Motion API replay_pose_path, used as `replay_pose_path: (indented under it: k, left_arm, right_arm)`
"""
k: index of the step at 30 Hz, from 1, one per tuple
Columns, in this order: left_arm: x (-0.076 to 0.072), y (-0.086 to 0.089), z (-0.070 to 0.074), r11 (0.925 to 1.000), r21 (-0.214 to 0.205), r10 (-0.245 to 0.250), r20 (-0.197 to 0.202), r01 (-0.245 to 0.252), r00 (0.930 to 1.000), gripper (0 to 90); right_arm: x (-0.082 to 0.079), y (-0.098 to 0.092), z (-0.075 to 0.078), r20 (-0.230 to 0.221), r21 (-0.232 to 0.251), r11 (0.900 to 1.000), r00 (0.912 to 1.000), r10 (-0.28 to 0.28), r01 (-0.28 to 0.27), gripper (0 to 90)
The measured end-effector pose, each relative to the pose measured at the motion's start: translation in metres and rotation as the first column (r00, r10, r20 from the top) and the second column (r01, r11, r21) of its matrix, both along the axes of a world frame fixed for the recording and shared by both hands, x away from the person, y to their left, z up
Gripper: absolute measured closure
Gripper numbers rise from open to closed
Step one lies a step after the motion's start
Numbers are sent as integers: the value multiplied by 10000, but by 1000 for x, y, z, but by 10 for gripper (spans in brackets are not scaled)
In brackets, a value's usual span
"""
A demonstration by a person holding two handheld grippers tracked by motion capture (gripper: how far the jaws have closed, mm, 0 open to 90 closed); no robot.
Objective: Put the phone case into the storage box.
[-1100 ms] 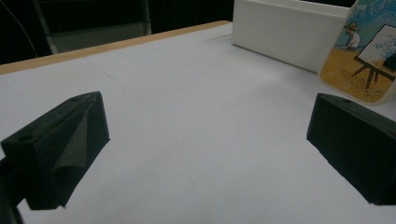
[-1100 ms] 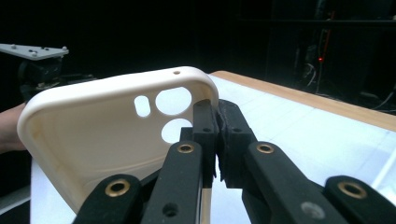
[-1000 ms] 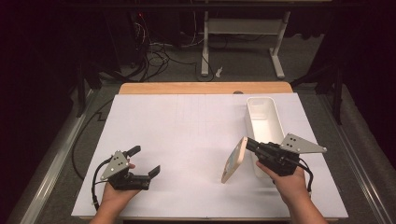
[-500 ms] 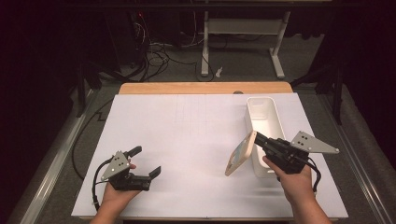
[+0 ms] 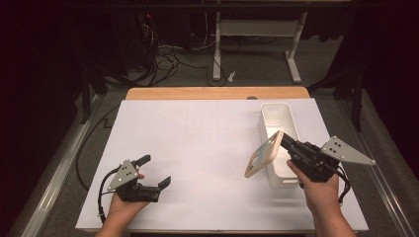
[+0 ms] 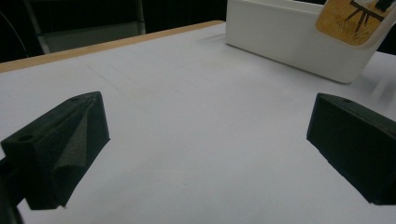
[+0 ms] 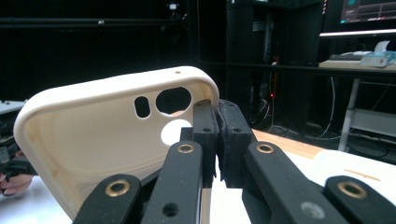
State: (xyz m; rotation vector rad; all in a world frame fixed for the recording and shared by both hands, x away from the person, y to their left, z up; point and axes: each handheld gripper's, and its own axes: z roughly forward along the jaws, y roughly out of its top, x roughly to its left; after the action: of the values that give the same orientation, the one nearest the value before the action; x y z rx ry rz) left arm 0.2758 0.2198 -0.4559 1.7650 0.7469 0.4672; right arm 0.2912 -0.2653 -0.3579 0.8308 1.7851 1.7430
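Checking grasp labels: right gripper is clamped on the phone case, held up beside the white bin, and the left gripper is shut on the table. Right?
Not quite. The left gripper is open: the left gripper view shows its jaws wide apart over bare table. The rest holds: the right gripper clamps the phone case beside the white bin.

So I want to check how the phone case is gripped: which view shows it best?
The right gripper view: the phone case sits close up, its hollow inside and camera cutout facing the lens, its edge pinched by the right tool. The high view shows it small and tilted above the white bin. The left gripper view catches one printed corner.
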Motion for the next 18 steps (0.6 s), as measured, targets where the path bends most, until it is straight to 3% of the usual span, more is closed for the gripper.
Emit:
replay_pose_path:
  k: [18]
  left_arm:
    - [0, -1, 0, 9999, 18, -113, -14, 113, 9999, 3]
  right_arm:
    - [-5, -24, 15, 495, 400, 9955, 9949, -874, 854, 881]
